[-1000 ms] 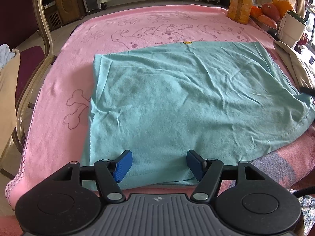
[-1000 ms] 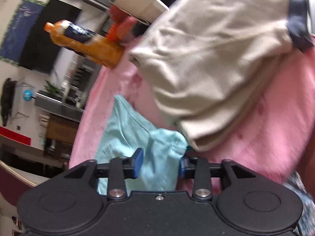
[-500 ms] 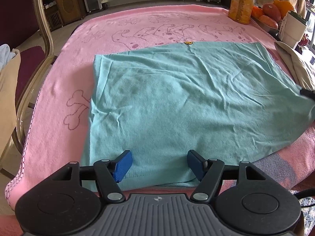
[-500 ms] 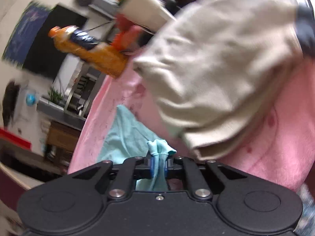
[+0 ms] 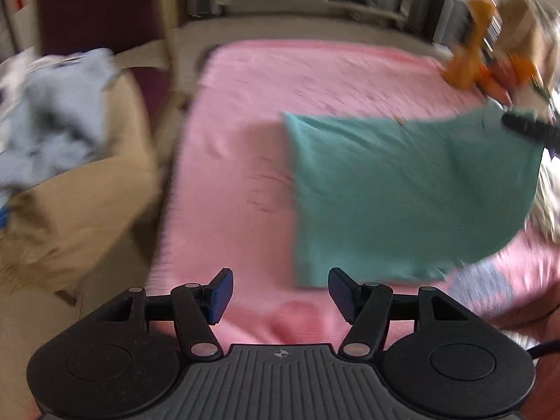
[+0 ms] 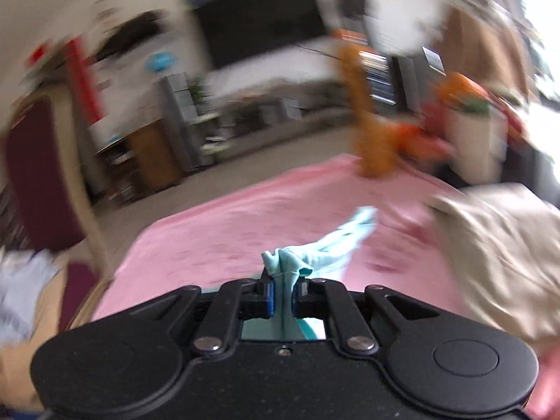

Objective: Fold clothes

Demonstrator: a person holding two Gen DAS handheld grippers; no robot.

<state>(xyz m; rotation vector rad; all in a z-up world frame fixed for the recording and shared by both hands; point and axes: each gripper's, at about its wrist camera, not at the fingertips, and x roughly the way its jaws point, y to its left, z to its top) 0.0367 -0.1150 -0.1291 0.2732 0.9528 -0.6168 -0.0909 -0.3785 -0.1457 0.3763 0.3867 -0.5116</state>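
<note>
The surface is lying under a pink blanket faintly printed with dark line drawings; both views are smearing with motion blur.

The teal shirt is lying on the blanket toward the side where the orange bottle is standing. Its corner nearest the bottle is rising off the blanket, pinched in the right gripper. That gripper is showing in the left wrist view only as a dark tip at the lifted corner. In the right wrist view its jaws are sitting closed on a bunched fold of the teal shirt, the cloth sticking up between the blue pads.

The left gripper is hovering over bare pink blanket, just beside the shirt's near edge. Its jaws are closing slightly but standing well apart, nothing between them.

A beige garment is lying crumpled on the blanket, on the bottle's side of the shirt. Orange and red fruit-like shapes are sitting just beside the bottle; too blurred to identify.

Off the blanket's edge farthest from the bottle, a chair with a dark red seat is standing, with pale blue cloth piling on tan fabric near it.

Beyond the surface, a dark screen is hanging on a pale wall above low grey shelving.
</note>
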